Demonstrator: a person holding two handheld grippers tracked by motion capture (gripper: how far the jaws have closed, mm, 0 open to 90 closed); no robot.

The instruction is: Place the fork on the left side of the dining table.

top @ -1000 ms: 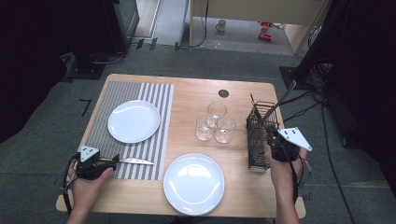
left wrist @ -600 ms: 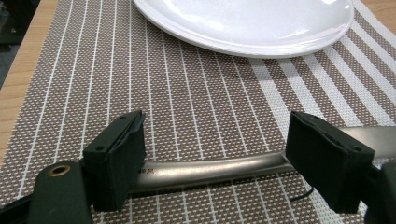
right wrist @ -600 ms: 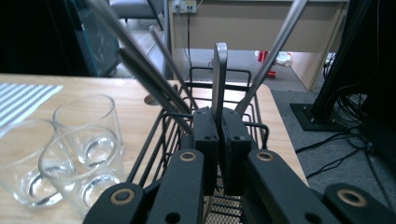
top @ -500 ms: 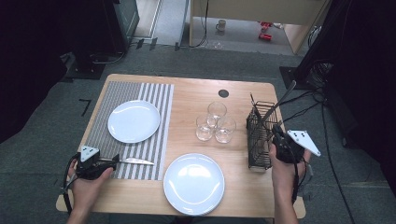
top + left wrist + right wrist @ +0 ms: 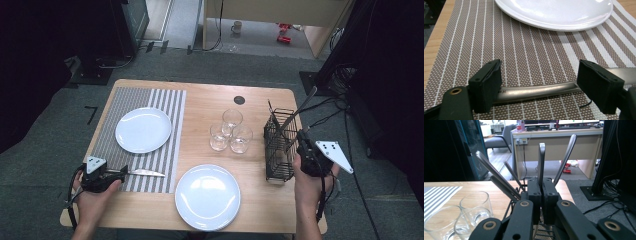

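The left tool (image 5: 107, 175) sits at seven o'clock on the tabletop (image 5: 205, 107), its jaws spread wide on either side of the handle of a knife (image 5: 541, 91) without pressing on it; the knife lies flat on the striped placemat (image 5: 524, 50), blade pointing toward three o'clock, just below a white plate (image 5: 143, 129). Over at four o'clock the right tool (image 5: 541, 192) is clamped tight on the flat handle of a piece of cutlery (image 5: 541, 157) standing upright in the black wire caddy (image 5: 280, 145), among other handles leaning out of it. Three glasses (image 5: 230, 132) cluster at the centre, and a second plate (image 5: 207, 196) lies at six o'clock
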